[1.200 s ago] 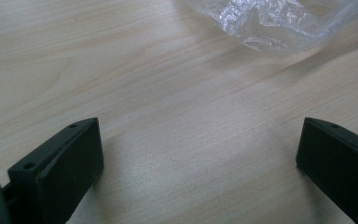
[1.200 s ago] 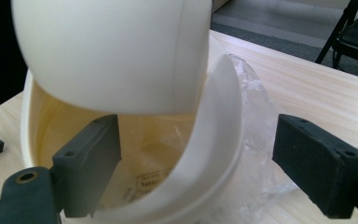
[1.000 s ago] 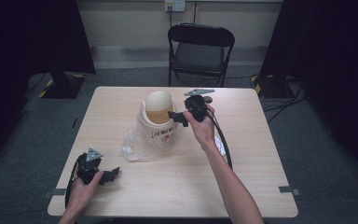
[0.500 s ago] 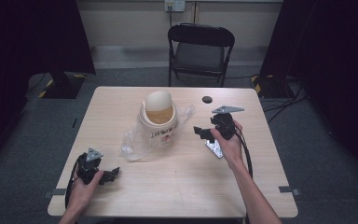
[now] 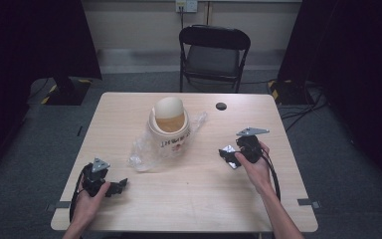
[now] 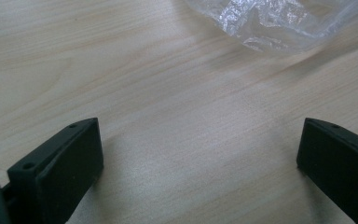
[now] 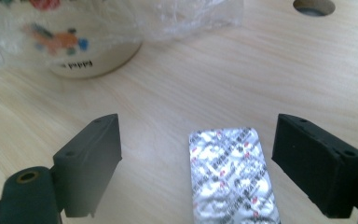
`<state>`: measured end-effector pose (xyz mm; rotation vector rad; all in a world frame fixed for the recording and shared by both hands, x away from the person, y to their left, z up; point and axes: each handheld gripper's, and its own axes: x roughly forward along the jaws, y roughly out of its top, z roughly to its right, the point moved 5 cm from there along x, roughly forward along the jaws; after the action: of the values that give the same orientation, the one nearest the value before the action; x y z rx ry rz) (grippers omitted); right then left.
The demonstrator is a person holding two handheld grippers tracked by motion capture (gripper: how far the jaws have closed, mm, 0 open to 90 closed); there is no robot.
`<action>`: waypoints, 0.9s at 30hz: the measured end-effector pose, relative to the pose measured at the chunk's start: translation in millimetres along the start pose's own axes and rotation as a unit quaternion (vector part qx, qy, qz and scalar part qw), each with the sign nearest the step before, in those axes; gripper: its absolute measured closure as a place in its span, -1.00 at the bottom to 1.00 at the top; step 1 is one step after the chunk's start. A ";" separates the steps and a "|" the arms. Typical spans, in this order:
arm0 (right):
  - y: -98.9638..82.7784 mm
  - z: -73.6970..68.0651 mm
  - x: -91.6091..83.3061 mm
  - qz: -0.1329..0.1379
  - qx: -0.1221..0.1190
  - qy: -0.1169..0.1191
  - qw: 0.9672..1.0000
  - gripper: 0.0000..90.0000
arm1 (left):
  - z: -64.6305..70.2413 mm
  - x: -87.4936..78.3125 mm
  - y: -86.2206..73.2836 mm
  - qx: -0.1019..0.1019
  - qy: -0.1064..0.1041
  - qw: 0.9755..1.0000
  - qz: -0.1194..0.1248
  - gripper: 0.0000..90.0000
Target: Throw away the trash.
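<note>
Blister pack (image 7: 233, 175), silver foil with a crinkled embossed face and rounded corners, lies flat on the pale wood-grain table (image 5: 189, 199), right of centre. I see it between the jaws of my right gripper (image 7: 196, 163), which are spread wide and touch neither edge of it. Cream ceramic jar (image 5: 169, 127), round with a domed lid tipped back, stands mid-table beside the pack, printed with coloured motifs. Crumpled clear plastic bag (image 5: 144, 154) clings around its base. Left gripper (image 6: 200, 158) rests near the front left corner, jaws apart over bare wood, bag edge just ahead. Small dark round hole (image 5: 221, 106) near the far edge.
</note>
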<state>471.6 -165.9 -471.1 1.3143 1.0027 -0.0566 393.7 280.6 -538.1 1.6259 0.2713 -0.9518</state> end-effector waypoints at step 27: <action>-56.1 24.2 19.1 -0.055 0.006 -0.031 0.998 -0.60 | -0.1 -0.2 -0.1 0.001 0.000 1.000 -0.001 -1.00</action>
<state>465.8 -194.0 -528.3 1.2598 1.0226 -0.1858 393.6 280.7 -538.0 1.6276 0.2720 -0.9527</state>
